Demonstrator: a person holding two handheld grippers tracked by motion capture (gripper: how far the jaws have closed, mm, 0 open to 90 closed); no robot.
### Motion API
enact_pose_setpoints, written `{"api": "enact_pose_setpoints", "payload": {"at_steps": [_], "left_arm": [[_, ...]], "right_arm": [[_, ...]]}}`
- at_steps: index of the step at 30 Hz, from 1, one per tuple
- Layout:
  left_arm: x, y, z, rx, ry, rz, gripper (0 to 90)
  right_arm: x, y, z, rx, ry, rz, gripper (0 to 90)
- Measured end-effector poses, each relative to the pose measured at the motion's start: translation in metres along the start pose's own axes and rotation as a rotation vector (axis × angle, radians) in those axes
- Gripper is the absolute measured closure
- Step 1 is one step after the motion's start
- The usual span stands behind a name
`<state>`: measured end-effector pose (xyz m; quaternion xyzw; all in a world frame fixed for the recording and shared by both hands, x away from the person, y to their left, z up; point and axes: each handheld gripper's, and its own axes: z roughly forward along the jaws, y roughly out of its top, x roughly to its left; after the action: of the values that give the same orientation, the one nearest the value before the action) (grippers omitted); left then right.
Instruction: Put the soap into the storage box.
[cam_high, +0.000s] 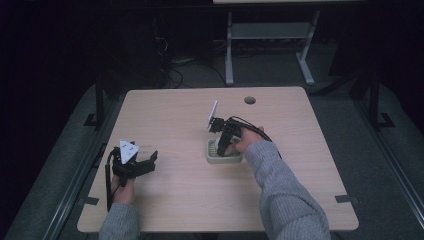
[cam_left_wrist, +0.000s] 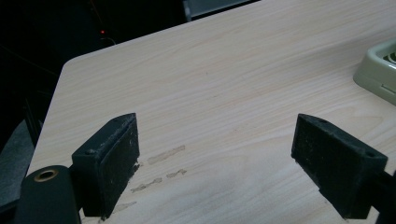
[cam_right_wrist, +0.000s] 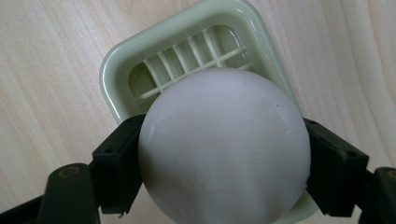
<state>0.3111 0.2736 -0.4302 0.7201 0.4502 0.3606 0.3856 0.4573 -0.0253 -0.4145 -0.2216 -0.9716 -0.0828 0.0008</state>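
A smooth white ball sits between the black jaws of my right gripper, which is shut on it. Directly beneath it lies a pale green slatted dish, and the ball covers most of the dish's grid. In the high view my right gripper points down over that dish near the table's middle. My left gripper rests low at the table's left front, open, with bare wood between its jaws. A corner of the dish appears at the right edge of the left gripper view.
The light wooden table has a round cable hole near its far edge. Behind the table stands the grey frame of another desk on a dark floor. Faint smears mark the wood by my left gripper.
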Motion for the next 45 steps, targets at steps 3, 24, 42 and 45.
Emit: {"api": "enact_pose_setpoints", "payload": {"at_steps": [3, 24, 42, 45], "left_arm": [[0.0, 0.0, 0.0, 0.0, -0.001, -0.002, 14.8], [-0.001, 0.0, 0.0, -0.003, -0.005, -0.002, 14.8], [-0.001, 0.0, -0.002, 0.004, -0.004, 0.005, 14.8], [-0.001, 0.0, -0.002, 0.003, -0.002, 0.004, 14.8]], "right_arm": [[0.0, 0.0, 0.0, -0.001, -0.002, 0.002, 22.3], [0.0, -0.001, -0.007, -0.036, 0.01, 0.025, 19.9], [-0.002, -0.016, -0.029, -0.096, 0.021, 0.059, 18.5], [-0.002, -0.018, -0.031, -0.103, 0.028, 0.066, 18.5]]}}
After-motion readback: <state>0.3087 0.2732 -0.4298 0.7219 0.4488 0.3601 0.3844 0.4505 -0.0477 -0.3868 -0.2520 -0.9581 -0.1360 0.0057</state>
